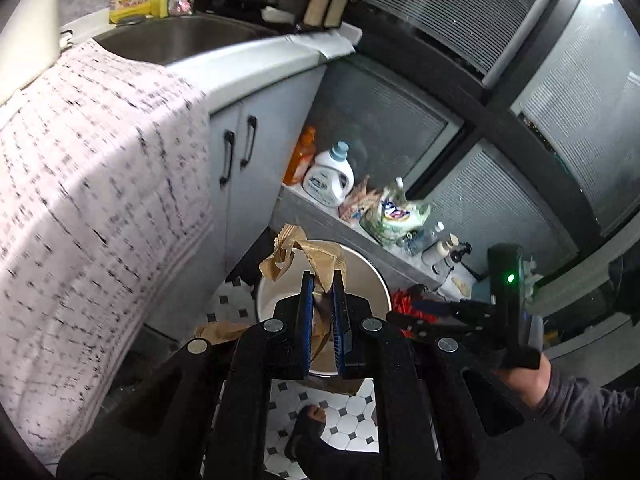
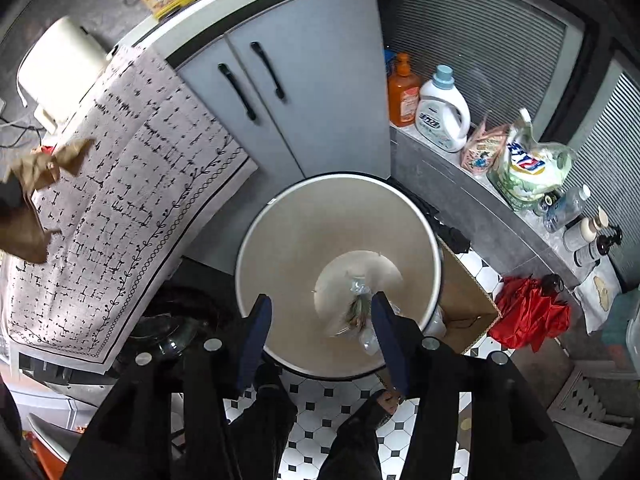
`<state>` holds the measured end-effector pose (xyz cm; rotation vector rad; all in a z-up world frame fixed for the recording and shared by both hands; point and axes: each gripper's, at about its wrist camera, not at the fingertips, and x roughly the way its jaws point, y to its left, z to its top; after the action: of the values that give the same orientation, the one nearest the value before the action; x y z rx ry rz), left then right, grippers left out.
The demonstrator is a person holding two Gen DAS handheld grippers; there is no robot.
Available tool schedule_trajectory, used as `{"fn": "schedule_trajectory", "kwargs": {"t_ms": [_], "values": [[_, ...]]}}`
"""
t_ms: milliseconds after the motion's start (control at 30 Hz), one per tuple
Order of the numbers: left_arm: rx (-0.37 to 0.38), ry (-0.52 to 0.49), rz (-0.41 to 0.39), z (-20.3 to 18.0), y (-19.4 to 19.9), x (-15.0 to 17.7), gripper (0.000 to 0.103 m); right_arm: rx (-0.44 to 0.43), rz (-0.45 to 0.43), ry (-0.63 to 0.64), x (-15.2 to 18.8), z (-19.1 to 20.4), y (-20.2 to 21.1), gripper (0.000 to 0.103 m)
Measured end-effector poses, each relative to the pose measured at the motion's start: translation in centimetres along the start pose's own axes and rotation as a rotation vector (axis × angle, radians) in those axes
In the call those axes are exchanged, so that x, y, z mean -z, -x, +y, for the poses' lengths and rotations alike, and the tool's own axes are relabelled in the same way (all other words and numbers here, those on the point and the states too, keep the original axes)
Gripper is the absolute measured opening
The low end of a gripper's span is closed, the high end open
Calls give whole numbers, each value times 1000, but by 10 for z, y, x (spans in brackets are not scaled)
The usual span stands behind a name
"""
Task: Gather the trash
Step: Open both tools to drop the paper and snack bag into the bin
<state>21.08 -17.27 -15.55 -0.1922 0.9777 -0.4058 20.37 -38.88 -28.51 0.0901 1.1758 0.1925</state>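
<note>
- Left gripper: jaws closed on crumpled brown paper, which sticks out past the blue pads above the rim of the trash bin.
- Right gripper: jaws stand apart, nothing pressed between the pads. The fingers point down into the bin's opening.
- Trash bin: round and pale, standing on the black-and-white tiled floor, just beside the grey cabinet doors.
- Clear plastic wrapper: lies inside the bin, near its bottom, seen between the right fingers and free of both pads.
- Patterned cloth: hangs over the counter edge to the left of the bin.
- Ledge to the right of the bin: carries an orange bottle, a white detergent bottle and refill pouches.
- Red umbrella: lies on the floor, near the bin.
- A person's hand grips the right gripper's handle in the left wrist view.
</note>
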Motion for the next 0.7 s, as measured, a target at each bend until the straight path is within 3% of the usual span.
{"fn": "schedule_trajectory", "kwargs": {"t_ms": [367,700], "values": [[24,-43,97,-44,-78,7,9,45,-73,-116,29,-77,43,52],[92,-97,165,-70,-137,4,9,83,-123,-251,49,-116,78,56]]}}
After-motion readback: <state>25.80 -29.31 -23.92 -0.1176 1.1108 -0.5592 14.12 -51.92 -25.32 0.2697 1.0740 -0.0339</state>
